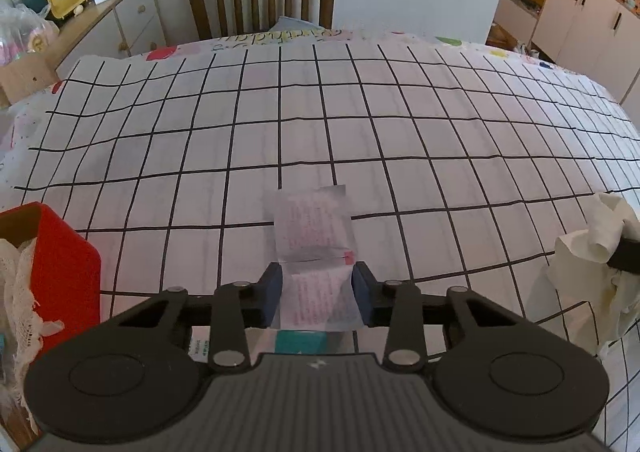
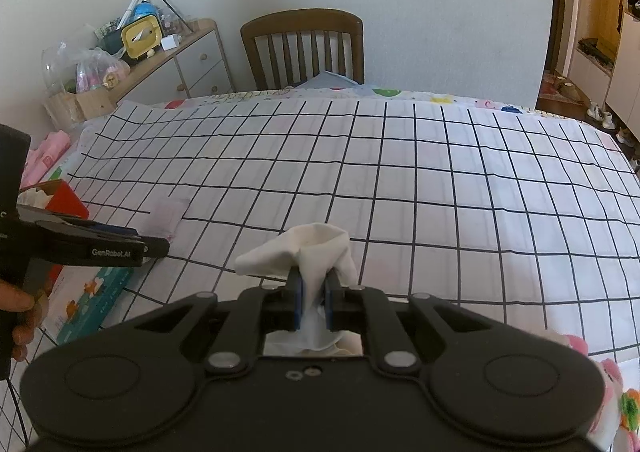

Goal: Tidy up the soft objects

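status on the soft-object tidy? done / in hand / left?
Done: lacy fabric already sits in the red box. In hand: left tool grips a clear printed packet; right tool grips a white cloth. Left: both are unplaced, above the grid tablecloth.

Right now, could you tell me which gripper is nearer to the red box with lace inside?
Left. The left gripper sits beside the red box; the right gripper works farther right.

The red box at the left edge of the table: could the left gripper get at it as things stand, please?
Probably not to grasp it: the left gripper is shut on a translucent packet. The red box sits close at its left with nothing between them.
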